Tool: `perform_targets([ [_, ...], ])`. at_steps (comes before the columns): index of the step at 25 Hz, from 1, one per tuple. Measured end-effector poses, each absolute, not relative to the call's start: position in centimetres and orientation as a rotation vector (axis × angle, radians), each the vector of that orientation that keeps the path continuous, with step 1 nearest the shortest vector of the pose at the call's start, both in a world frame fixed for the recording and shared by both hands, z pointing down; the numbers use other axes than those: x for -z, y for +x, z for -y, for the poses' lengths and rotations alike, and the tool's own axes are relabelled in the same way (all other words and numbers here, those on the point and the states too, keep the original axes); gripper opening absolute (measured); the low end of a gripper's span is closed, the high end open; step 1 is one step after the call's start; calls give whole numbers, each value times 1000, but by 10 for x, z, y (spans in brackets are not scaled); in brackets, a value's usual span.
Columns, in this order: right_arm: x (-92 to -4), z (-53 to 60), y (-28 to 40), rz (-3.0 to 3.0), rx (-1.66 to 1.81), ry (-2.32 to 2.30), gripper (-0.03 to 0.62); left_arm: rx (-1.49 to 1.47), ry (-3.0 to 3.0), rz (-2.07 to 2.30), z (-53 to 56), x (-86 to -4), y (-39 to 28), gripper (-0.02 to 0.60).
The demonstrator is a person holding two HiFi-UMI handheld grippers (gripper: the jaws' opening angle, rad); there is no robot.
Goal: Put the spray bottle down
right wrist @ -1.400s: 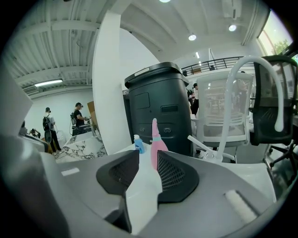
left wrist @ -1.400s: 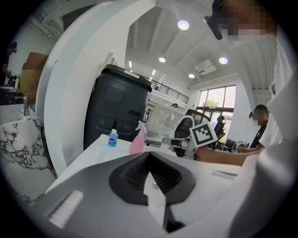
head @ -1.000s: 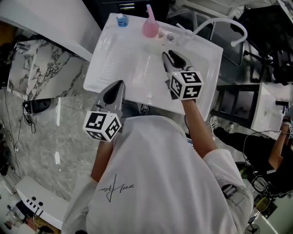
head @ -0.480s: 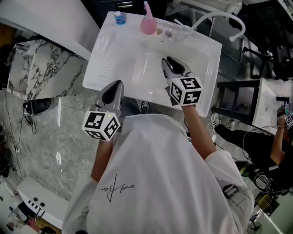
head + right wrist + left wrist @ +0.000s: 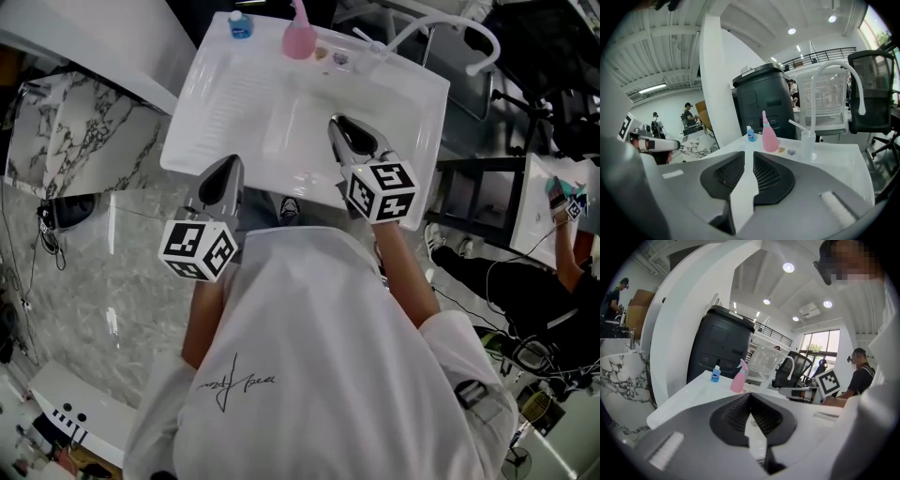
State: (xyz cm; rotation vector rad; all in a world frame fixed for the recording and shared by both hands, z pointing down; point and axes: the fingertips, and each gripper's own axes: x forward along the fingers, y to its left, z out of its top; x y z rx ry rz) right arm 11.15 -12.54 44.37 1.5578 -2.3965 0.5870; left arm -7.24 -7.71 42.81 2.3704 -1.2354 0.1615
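Bottle (image 5: 298, 39) stood on the counter (image 5: 225, 112). Right tongs (image 5: 339, 129), which had just been closing to a slit, and shut left tongs (image 5: 231, 167) were empty. A stray swing might topple it.

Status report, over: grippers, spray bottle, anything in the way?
Left gripper shut, empty. Right gripper: fingers just closing, narrow gap, nothing between. Spray bottle upright on sink back edge, free of both. Small blue bottle beside it, apart.

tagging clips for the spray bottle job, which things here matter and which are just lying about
Job: pink spray bottle, standing on the white sink's back edge.
Lying about: small blue bottle, curved white tap, clear cup with straw, black bin, office chair.
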Motion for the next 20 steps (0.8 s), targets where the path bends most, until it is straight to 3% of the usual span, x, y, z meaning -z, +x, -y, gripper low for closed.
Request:
perform_targets([
  [20, -432, 103, 109, 2446, -646, 1454, 0, -160, 2376, 1267, 75, -420, -75, 8],
])
